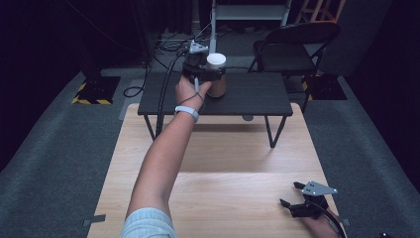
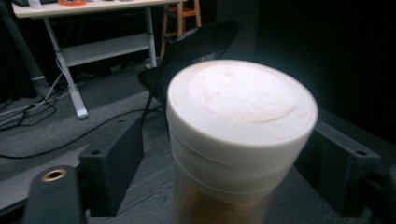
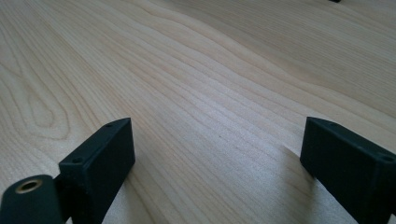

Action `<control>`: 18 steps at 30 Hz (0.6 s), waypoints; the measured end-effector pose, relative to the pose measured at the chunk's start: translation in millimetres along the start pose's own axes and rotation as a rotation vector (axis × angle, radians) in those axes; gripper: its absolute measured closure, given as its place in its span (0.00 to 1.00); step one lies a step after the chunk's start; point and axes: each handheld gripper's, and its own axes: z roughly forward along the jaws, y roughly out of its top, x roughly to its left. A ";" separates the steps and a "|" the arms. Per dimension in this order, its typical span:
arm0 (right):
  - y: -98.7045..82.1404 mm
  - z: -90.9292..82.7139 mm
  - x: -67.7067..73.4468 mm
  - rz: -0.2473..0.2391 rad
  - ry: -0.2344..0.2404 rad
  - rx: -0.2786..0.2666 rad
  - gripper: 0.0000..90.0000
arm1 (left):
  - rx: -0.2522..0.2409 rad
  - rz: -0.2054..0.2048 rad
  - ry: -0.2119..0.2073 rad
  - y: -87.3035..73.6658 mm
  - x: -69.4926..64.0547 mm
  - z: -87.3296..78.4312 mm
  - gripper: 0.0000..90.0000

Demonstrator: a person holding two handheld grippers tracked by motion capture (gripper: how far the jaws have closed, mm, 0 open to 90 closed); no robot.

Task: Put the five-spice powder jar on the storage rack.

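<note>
A jar with a white lid [image 1: 216,60] and a brownish body stands upright on the dark low table [image 1: 252,96] at the far side. My left gripper [image 1: 205,73] reaches to it from the left. In the left gripper view the jar [image 2: 238,121] sits between the two black fingers [image 2: 114,163], with a gap showing at the left one, so the gripper is open around it. My right gripper [image 1: 288,193] rests low over the light wooden table [image 1: 223,163] at the near right. It is open, with bare wood between its fingers [image 3: 100,163].
A black folding chair [image 1: 292,47] stands just behind the dark table. Cables [image 1: 163,54] trail across the grey carpet at the back left. A white desk frame [image 2: 79,51] stands farther back. A yellow-and-black striped base [image 1: 94,91] sits on the floor at the left.
</note>
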 end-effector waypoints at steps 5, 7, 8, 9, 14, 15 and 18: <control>-0.1 0.0 0.1 0.000 -0.001 0.000 0.11 | -0.098 -0.026 -0.060 0.5 6.8 -41.1 0.16; -0.1 0.0 0.2 0.000 -0.001 0.000 0.11 | -0.138 -0.030 -0.081 3.2 7.2 -63.8 0.16; -0.1 0.0 0.2 0.000 -0.001 0.000 0.11 | -0.151 -0.024 -0.085 5.0 5.8 -76.0 0.16; -0.1 0.0 0.4 0.001 -0.001 0.000 0.11 | -0.157 -0.014 -0.088 6.7 3.6 -88.0 0.16; 0.0 0.0 0.7 0.002 -0.003 0.000 0.11 | -0.145 0.052 -0.101 3.1 -14.7 -144.9 0.16; -0.1 -0.1 0.7 0.002 -0.003 0.000 0.11 | -0.139 0.052 -0.105 -0.2 -18.0 -155.4 0.16; -0.3 -0.1 1.1 0.003 -0.005 -0.001 0.11 | -0.141 0.067 -0.115 -17.6 -26.5 -186.1 0.16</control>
